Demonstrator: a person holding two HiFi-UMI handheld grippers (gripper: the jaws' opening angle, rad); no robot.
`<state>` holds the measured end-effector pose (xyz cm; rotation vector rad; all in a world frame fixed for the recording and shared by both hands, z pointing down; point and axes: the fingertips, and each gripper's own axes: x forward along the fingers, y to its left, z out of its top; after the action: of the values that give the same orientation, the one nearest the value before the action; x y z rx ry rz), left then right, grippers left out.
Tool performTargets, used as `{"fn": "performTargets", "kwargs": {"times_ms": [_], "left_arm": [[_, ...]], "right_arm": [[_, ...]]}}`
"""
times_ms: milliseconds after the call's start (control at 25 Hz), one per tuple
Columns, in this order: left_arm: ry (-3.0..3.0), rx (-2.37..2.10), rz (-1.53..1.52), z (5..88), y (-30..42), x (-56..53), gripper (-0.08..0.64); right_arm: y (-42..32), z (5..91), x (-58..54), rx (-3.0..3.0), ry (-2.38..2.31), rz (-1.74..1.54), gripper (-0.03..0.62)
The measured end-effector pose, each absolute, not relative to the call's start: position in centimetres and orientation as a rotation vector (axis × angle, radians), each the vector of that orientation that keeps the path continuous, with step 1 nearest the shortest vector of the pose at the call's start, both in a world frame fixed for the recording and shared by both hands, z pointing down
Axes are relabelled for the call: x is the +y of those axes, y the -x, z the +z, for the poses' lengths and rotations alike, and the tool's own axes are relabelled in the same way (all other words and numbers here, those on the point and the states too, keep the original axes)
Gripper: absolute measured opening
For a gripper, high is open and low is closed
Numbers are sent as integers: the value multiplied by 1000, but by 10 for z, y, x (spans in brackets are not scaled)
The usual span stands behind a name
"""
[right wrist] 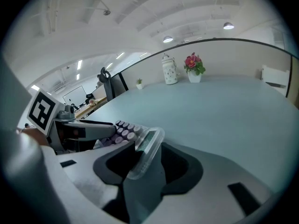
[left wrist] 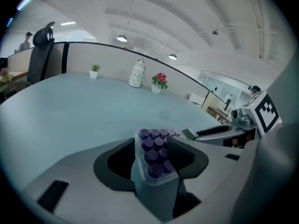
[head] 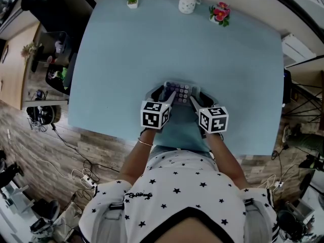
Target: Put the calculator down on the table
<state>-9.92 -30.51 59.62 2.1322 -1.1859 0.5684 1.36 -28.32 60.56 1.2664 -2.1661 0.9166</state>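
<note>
In the left gripper (left wrist: 153, 141), calculator (left wrist: 156, 157)

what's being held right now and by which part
The calculator: left gripper clamps its keypad end; right gripper has the display end between open jaws, seemingly not pressing.
</note>
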Motion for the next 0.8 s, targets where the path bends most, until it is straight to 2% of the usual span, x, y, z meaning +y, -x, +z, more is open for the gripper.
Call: {"fn": "performTargets", "kwargs": {"times_ms": [400, 800], "left_arm": [[-2123, -1168, 531, 595, 101, -306, 230], [-2106, -1141, 150, 531, 116, -309, 212]], "right_arm": [[-16, 598, -287, -2209, -1294, 880, 195], [-29, 537, -294, -2354, -1461, 900, 170]]}}
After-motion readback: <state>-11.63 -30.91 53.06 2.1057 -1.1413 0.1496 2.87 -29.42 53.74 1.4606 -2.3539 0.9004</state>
